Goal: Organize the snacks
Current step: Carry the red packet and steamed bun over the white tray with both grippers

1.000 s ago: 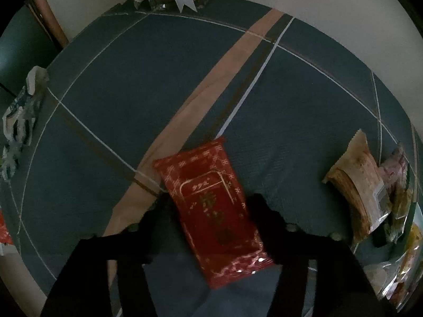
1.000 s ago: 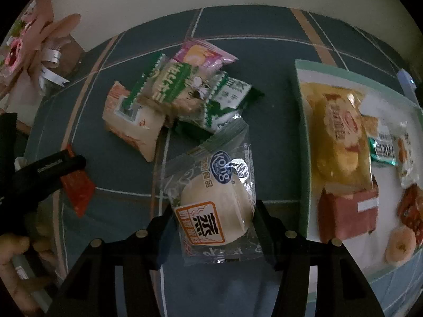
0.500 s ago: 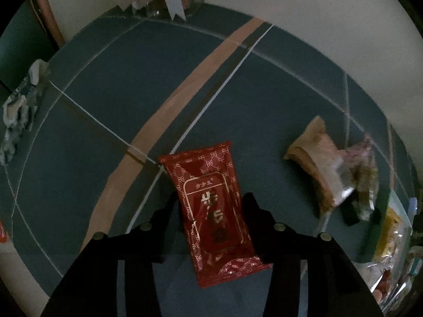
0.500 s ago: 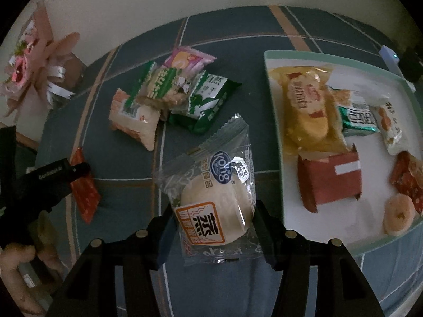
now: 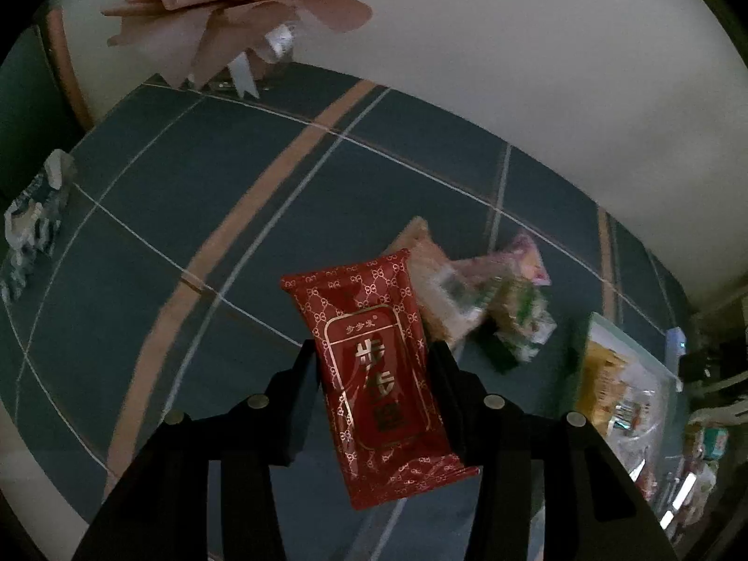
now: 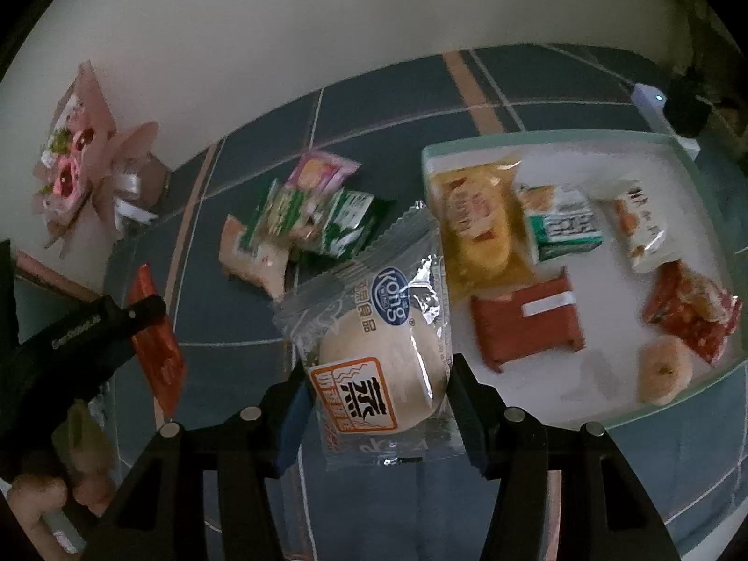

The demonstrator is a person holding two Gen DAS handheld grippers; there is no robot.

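My left gripper is shut on a red packet with gold print, held clear above the blue plaid cloth. In the right wrist view that same gripper and its red packet show at the left. My right gripper is shut on a clear packet with a pale round bun, held up near the left rim of the white tray. Several snacks lie in the tray. A loose pile of snack packets lies on the cloth left of the tray, and the pile also shows beyond the red packet.
A pink wrapped bouquet stands at the cloth's far edge by the wall. Small packets lie at the cloth's left edge. A white device with a light sits behind the tray. A person's hand holds the left gripper.
Both grippers have risen with their packets. The red packet has come up off the cloth, the left jaws tighter on it. Both views have swung so the tray shows more fully.
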